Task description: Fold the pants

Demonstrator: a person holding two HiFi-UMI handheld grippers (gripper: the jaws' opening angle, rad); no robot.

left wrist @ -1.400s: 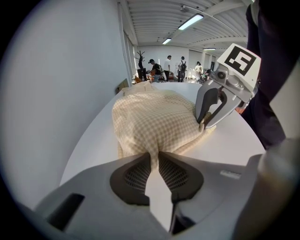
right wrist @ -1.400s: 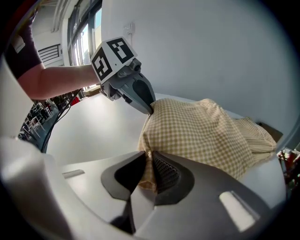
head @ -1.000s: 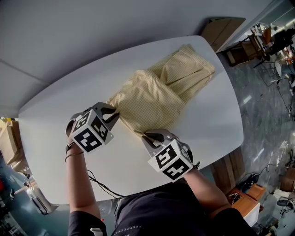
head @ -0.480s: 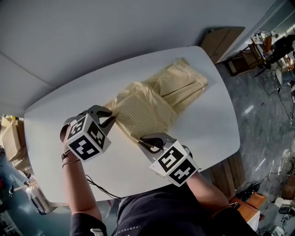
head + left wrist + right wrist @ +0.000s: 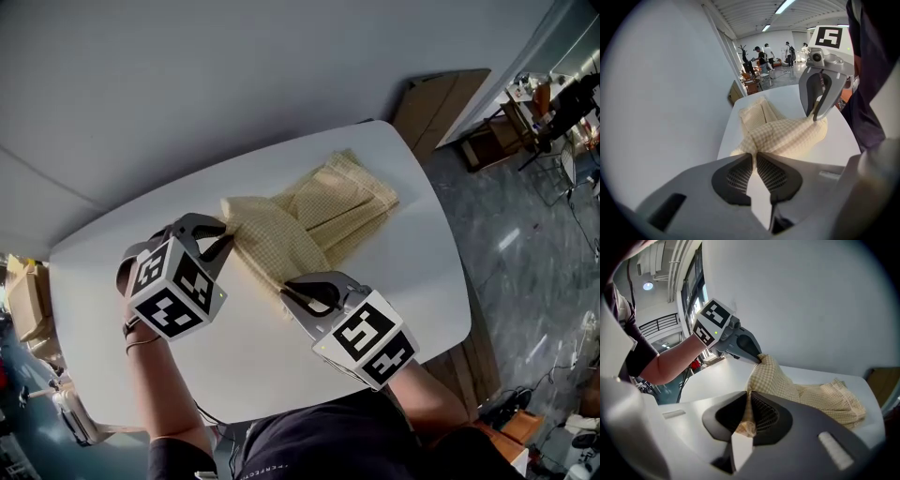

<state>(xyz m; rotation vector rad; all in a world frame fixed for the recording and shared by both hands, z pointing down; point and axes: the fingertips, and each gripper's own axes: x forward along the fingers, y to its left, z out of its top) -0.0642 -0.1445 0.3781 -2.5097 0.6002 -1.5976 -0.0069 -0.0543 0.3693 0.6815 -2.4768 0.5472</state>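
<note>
Both clamp the pants: left hand-held gripper, right hand-held gripper; only gripper views show pinched cloth.

1. A white table with rounded corners fills the middle of the head view, running from the left edge toward the right.
2. Yellow checked pants lie on its upper middle part. Their far end rests flat toward the upper right, and their near end is raised off the surface near the frame's centre.
3. The table stands on a glossy grey floor, seen at the right.
</note>
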